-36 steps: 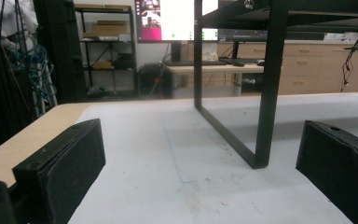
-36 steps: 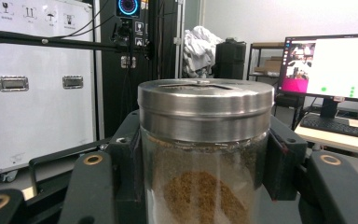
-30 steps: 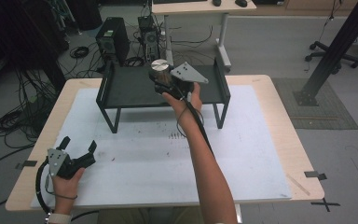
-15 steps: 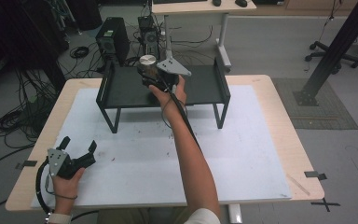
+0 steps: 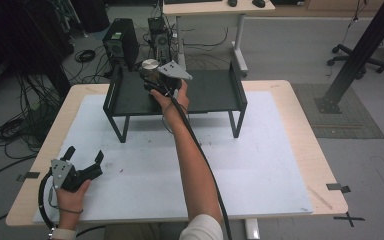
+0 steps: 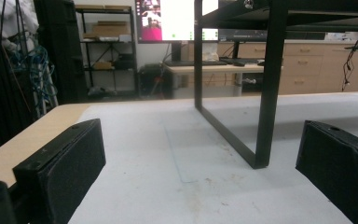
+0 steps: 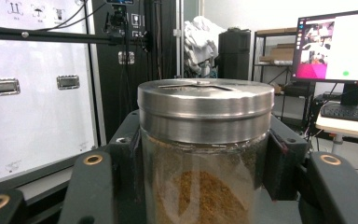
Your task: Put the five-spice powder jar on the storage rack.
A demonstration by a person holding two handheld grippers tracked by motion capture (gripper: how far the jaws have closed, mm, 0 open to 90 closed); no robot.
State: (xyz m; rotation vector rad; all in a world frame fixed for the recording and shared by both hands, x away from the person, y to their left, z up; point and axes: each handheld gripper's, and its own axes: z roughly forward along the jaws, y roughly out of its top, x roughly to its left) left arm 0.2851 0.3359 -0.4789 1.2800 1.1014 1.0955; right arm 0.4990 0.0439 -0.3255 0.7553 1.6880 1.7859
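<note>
Right gripper [image 5: 152,80] holds a glass jar [image 7: 204,154] with a metal lid [image 7: 206,100]; both jaws press against the jar's sides just below the lid. Jar stands upright in the grip and contains a brown powdery fill, seen through the glass in the right gripper view. In the high view the jar's lid [image 5: 149,64] sits over the rear left part of the black shelf rack [image 5: 215,95], near its left side wall. Whether the jar's base touches the rack's deck cannot be told. The person's right forearm reaches from the near table edge across the white mat [image 5: 260,165] to the rack.

Left gripper [image 5: 82,167] rests low on the white mat, in front of the rack and to its left, well apart from it, held in the left hand [image 5: 70,192]. Its jaws stand wide with nothing between them; the left gripper view looks across bare mat [image 6: 168,163] to the rack's front leg [image 6: 265,93].

The rack stands on the mat at the far side of the wooden table [image 5: 65,120].
</note>
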